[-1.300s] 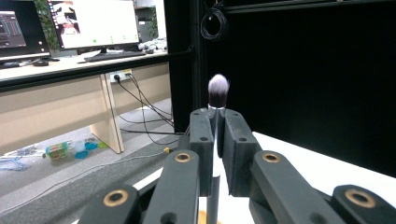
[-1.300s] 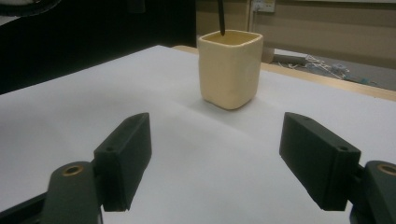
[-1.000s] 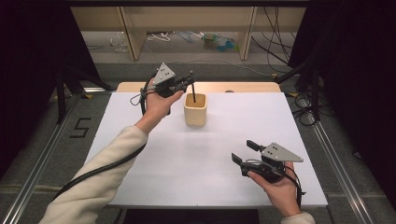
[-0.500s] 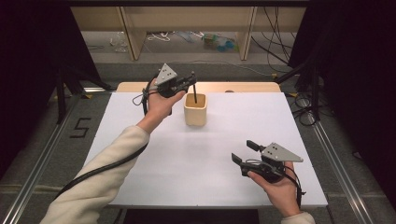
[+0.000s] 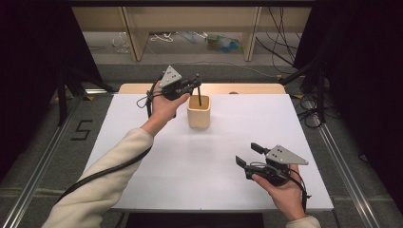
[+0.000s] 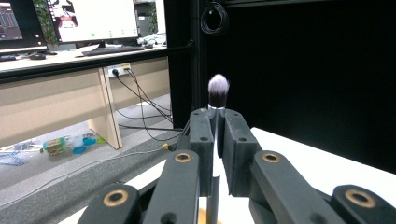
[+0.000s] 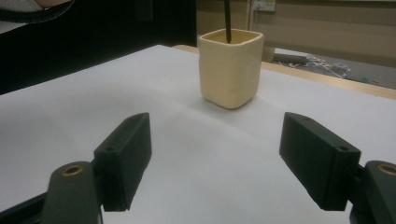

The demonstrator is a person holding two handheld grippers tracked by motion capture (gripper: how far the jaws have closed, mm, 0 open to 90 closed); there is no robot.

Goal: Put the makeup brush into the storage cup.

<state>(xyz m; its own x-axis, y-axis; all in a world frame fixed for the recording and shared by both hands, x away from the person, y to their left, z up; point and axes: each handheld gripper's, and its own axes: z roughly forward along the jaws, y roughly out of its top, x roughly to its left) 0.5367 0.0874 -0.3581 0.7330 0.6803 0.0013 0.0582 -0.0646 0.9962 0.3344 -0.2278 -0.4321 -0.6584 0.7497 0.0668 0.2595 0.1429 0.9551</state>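
I read left gripper clamped on makeup brush: slim black handle between pads, fluffy tip above, lower end inside squarish cream cup. Right gripper released, well apart, over white table.

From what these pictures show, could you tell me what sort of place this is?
Most likely a lab or office workroom set up for recording: a white table flanked by black curtains, loose cables on the floor, and a desk with monitors nearby.
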